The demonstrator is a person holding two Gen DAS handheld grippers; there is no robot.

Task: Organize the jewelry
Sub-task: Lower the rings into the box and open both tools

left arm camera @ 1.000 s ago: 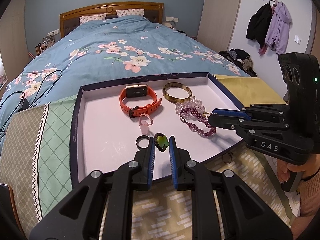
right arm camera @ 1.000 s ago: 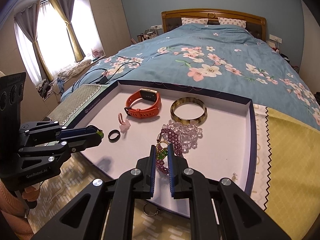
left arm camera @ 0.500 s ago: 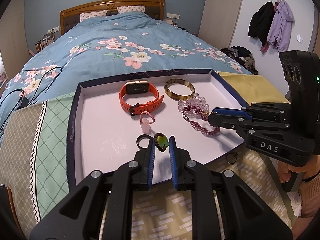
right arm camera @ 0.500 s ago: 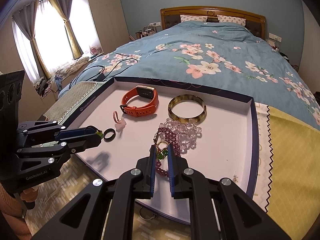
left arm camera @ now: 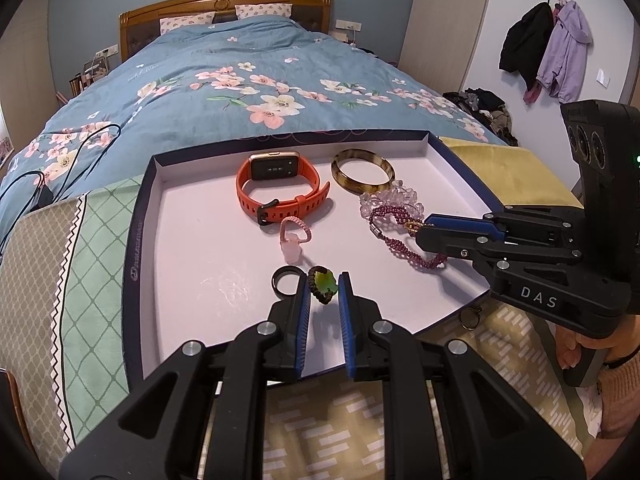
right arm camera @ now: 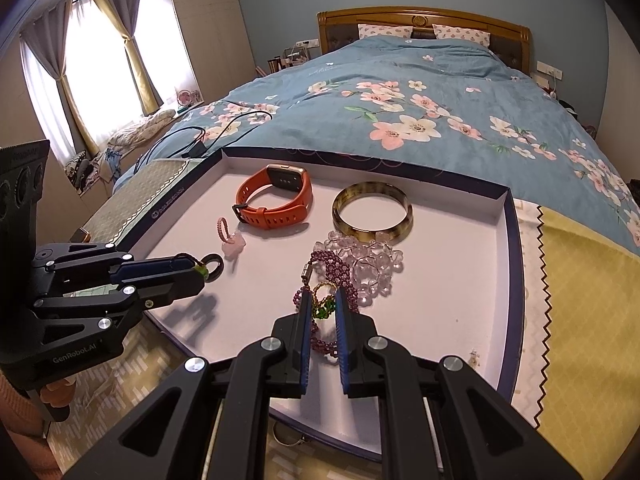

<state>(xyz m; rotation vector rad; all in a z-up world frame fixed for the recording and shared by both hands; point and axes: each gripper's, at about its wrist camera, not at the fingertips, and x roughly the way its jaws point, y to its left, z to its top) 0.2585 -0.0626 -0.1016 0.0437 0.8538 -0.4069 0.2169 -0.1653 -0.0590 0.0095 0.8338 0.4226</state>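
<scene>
Change: against the earlier views, both grippers sit a little further in over the shallow white tray with a dark navy rim [left arm camera: 138, 240]. The jewellery lies as it did. I judge the carry is still under way, nothing placed yet.
Left gripper [left arm camera: 323, 290]: fingers narrowed on a small green stone charm on a dark braided loop [left arm camera: 323, 285], held above the near edge of the tray, pointing toward the bed.
Black ring [left arm camera: 285, 281]: flat on the tray, just left of that charm; whether they touch I cannot tell.
Pink cord loop with a pale pink stone [left arm camera: 294, 240]: beyond the ring, mid-tray.
Orange smartwatch with a rubber strap [left arm camera: 280, 192]: toward the far wall, strap buckled.
Brown and cream mottled bangle [left arm camera: 362, 172]: right of the watch, against the clear crystal bead bracelet [left arm camera: 390, 202].
Purple beaded bracelet [left arm camera: 400, 236]: piled below the crystal beads.
Right gripper [right arm camera: 321, 308]: fingers nearly closed on a green and gold charm piece [right arm camera: 324, 306], over the purple beads; level, reaching in from the right.
Next: each piece probably needs its own bare spot on the tray.
</scene>
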